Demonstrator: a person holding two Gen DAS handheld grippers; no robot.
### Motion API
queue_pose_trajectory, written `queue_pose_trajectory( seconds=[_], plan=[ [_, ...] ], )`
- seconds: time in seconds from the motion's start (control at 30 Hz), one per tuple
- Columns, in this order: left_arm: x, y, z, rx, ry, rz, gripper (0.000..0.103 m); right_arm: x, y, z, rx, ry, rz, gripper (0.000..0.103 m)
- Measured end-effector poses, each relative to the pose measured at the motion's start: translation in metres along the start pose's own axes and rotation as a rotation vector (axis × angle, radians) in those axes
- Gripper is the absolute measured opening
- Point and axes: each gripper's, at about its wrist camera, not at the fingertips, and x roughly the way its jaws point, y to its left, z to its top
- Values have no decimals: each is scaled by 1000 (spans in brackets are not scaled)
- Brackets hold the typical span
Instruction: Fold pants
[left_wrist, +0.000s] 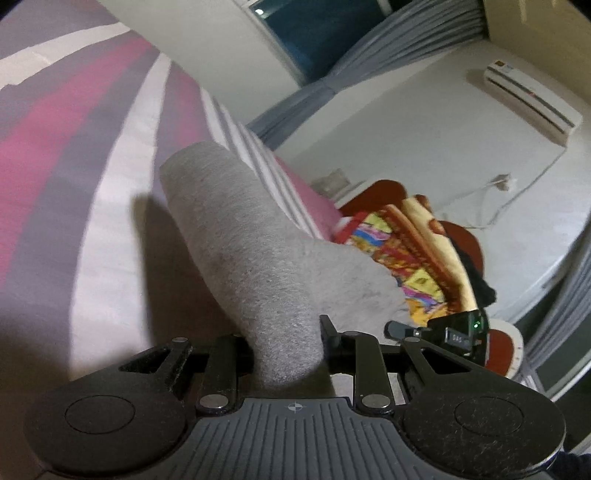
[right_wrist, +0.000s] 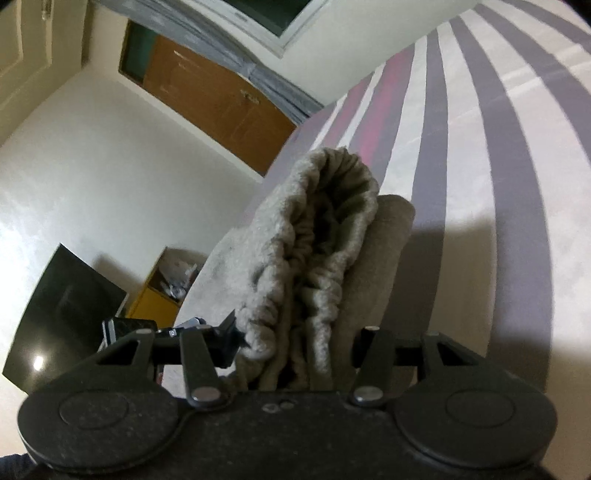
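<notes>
The grey fleece pants (left_wrist: 240, 236) hang lifted above the striped bed sheet (left_wrist: 74, 147), and my left gripper (left_wrist: 288, 332) is shut on a rolled length of them. Their fabric hides its fingertips. In the right wrist view the bunched elastic waistband of the pants (right_wrist: 325, 221) rises between the jaws, with my right gripper (right_wrist: 299, 339) shut on it over the sheet (right_wrist: 480, 147). Each view shows the other gripper close beside: the right one (left_wrist: 458, 332), the left one (right_wrist: 129, 328).
A colourful blanket (left_wrist: 417, 251) lies on a red chair beyond the bed's edge. An air conditioner (left_wrist: 532, 99) hangs on the wall. On the other side stand a yellow box (right_wrist: 159, 295), a dark screen (right_wrist: 66, 310) and a wooden door (right_wrist: 221, 107).
</notes>
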Motion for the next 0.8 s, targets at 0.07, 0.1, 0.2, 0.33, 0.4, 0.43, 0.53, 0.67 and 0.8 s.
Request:
queue_pose_trajectory(
  seconds=[0.07, 0.1, 0.2, 0.33, 0.4, 0.43, 0.53, 0.67, 0.8],
  plan=[
    [5, 9, 1, -7, -4, 9, 25, 13, -3, 3, 0, 12, -4, 50],
    [10, 14, 2, -12, -6, 11, 25, 19, -6, 4, 3, 14, -3, 50],
    [16, 31, 2, -18, -1, 16, 25, 30, -15, 6, 19, 19, 3, 50],
    [29, 59, -7, -44, 37, 67, 29, 46, -35, 2, 51, 50, -36, 54],
    [31, 70, -14, -74, 23, 45, 32, 54, -55, -4, 134, 78, -69, 55],
    [32, 70, -15, -80, 23, 42, 33, 54, -58, -7, 144, 66, -58, 56],
    [30, 64, -18, -72, 40, 72, 42, 52, -55, -13, 140, 60, -63, 59],
    [9, 47, -27, -38, 50, 96, 77, 45, -45, -10, 140, 64, -99, 82],
    [-13, 26, -49, 49, 48, 207, 83, 18, -41, -22, 136, 53, -173, 100]
  ],
)
